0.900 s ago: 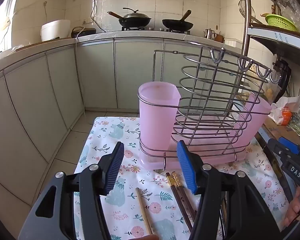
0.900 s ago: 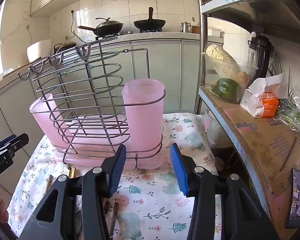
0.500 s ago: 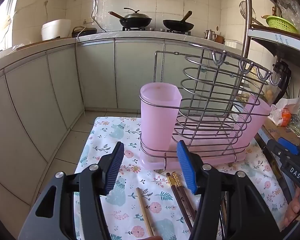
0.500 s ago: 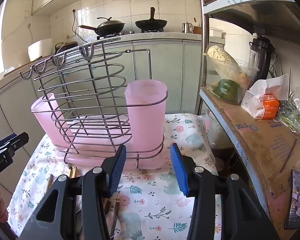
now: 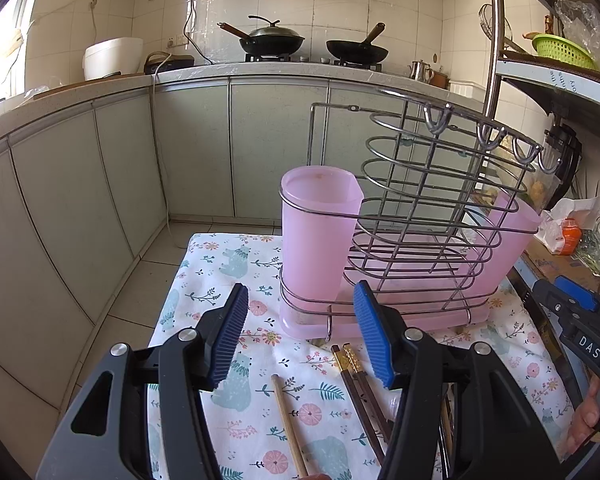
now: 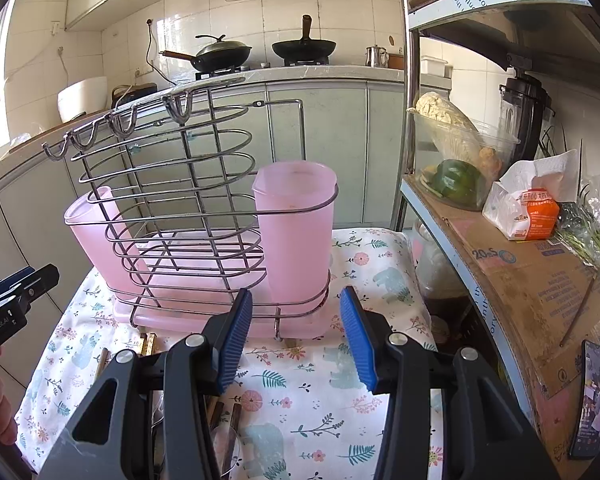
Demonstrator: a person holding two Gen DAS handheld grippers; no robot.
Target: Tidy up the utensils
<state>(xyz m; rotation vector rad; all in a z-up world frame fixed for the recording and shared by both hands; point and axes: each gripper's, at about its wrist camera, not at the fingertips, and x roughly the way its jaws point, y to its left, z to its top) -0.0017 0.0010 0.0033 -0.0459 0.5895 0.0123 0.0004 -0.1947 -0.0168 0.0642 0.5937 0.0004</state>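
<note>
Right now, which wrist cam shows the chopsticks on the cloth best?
Left wrist. The dark chopsticks and a pale wooden one lie in plain sight between the open left gripper fingers. Right wrist shows only their ends, mostly hidden behind the right gripper.

**What you can count here**

You have two claws: the left claw (image 5: 300, 336) and the right claw (image 6: 296, 336). One wire rack (image 5: 428, 216) holds two pink cups (image 5: 318, 240). Two dark chopsticks (image 5: 360, 396) and one light chopstick (image 5: 288, 424) lie down. Two black pans (image 5: 272, 42) sit far back.
</note>
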